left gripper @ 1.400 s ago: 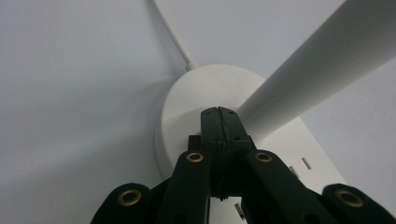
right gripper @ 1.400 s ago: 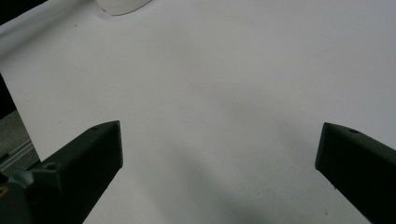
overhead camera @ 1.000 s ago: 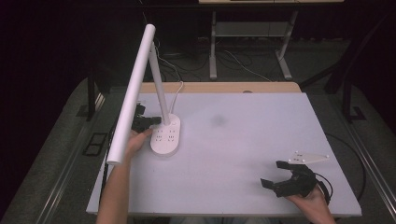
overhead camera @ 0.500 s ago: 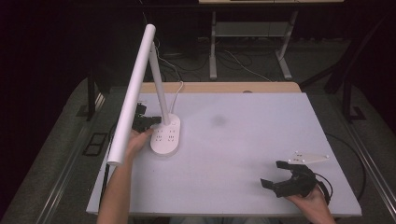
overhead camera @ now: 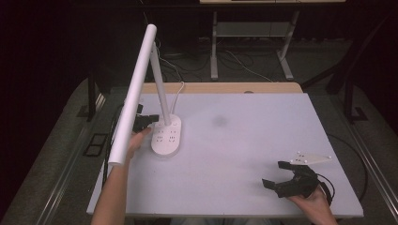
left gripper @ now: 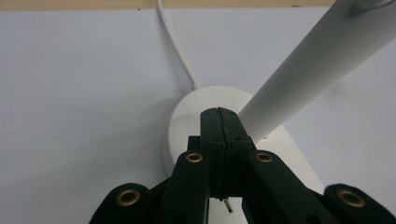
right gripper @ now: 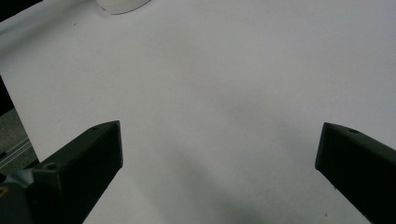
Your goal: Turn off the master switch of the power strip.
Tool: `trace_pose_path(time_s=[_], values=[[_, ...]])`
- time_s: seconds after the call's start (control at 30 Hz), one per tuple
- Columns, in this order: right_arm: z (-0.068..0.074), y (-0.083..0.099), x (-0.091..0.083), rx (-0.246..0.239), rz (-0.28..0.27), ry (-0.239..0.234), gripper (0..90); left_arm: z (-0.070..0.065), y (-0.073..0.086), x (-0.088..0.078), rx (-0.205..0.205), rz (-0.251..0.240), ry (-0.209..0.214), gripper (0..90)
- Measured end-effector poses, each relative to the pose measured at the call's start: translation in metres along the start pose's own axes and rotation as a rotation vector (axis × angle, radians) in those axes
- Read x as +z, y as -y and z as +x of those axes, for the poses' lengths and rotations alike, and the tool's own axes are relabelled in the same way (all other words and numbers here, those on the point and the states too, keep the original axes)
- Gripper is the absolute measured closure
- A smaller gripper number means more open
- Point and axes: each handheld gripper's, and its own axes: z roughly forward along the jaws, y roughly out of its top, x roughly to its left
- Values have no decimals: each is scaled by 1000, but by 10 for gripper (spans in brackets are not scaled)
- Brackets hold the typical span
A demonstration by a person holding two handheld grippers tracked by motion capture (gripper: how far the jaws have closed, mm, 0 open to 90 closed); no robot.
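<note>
Resting place of lamp: the white desk lamp with oval base [overhead camera: 166,136] stands at the left of the pale grey tabletop [overhead camera: 244,140], its cord running to the far edge.
Left gripper [left gripper: 218,112]: jaws pressed together, tips over the lamp's base beside its stem.
Right gripper [overhead camera: 280,174]: jaws spread wide, nothing between them, near the table's front right corner.

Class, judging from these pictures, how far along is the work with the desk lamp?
Done: the desk lamp stands upright on the table. In hand: the left gripper, jaws shut, is at the lamp's base. Left: unclear; the right gripper rests open and idle near the table's front edge.
</note>
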Motion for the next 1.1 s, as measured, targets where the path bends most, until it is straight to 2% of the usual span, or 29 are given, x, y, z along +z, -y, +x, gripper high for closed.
trace_pose_path(time_s=[0.03,0.07,0.17,0.4,0.47,0.7,0.83,0.9,1.0,1.1], values=[[0,0,0,2,0,0,3,0,-1,-3,9,-2,-6,898],[0,0,0,2,0,-1,3,-1,-1,-6,-10,-7,-9,899],[0,0,-1,4,-1,1,3,-1,-3,-14,-13,-24,-4,898],[-1,0,-1,4,-8,1,3,-1,-6,-35,-7,-43,-17,897],[-2,0,-1,5,-8,1,3,-1,-5,-40,10,-51,-7,897],[-1,0,-1,1,-12,-1,3,-9,1,-54,18,-66,11,845],[-1,-1,-3,11,-17,4,3,-13,8,-61,26,-76,16,727],[-2,0,-4,13,-21,5,3,-15,12,-64,28,-83,31,665],[-3,0,-5,17,-20,5,3,-18,17,-70,42,-92,59,535],[-2,-1,-4,11,-20,5,3,-24,23,-75,48,-121,80,398]])
